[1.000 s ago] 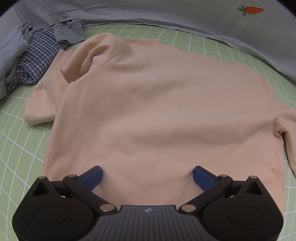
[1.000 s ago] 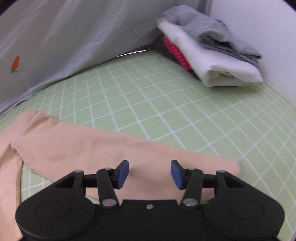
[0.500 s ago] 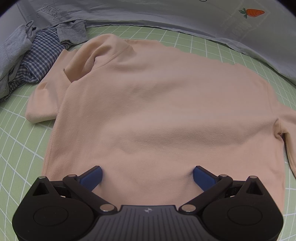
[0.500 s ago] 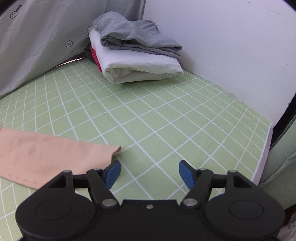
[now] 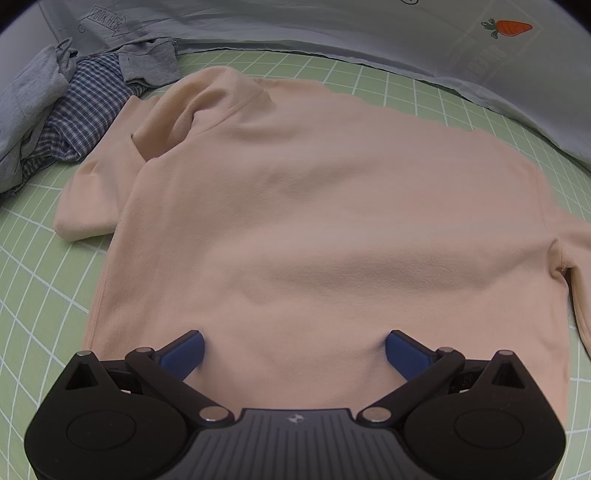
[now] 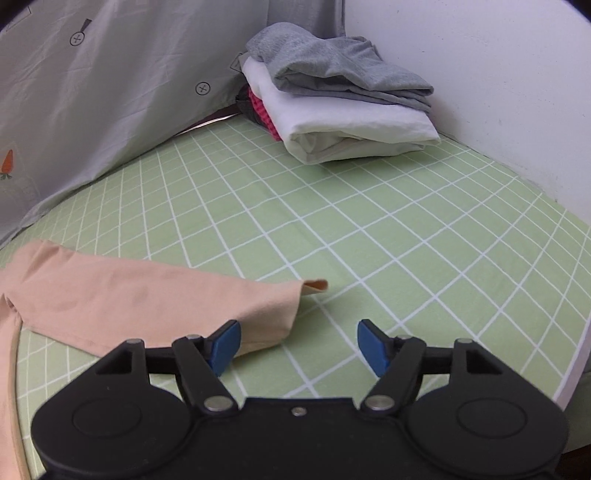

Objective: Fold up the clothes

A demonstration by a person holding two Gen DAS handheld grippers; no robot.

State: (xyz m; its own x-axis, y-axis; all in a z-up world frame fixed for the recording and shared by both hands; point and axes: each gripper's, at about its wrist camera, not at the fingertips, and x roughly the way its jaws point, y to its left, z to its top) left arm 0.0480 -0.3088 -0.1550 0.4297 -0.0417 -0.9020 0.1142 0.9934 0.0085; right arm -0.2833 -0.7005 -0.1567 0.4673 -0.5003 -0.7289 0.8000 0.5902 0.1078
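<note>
On my left wrist view, the left gripper (image 5: 293, 350) stands spread wide, its blue pads (image 5: 183, 353) pressed down on the hem area of the peach top (image 5: 314, 221) with cloth between them but nothing pinched. The top lies flat, spread across the green checked sheet (image 5: 33, 295), collar toward 11 o'clock. A heap of checked and grey clothes (image 5: 62, 122) sits at 10 o'clock, touching the top's folded sleeve. A grey printed cloth (image 5: 369, 33) runs along 12 o'clock. On my right wrist view, the right gripper (image 6: 299, 345) is likewise wide open and holds nothing; its left pad sits at the cuff end of the peach sleeve (image 6: 147, 306), which stretches toward 9 o'clock. A folded stack of clothes (image 6: 340, 96) lies at 12 o'clock against the white wall (image 6: 498, 74), well apart from the sleeve.
</note>
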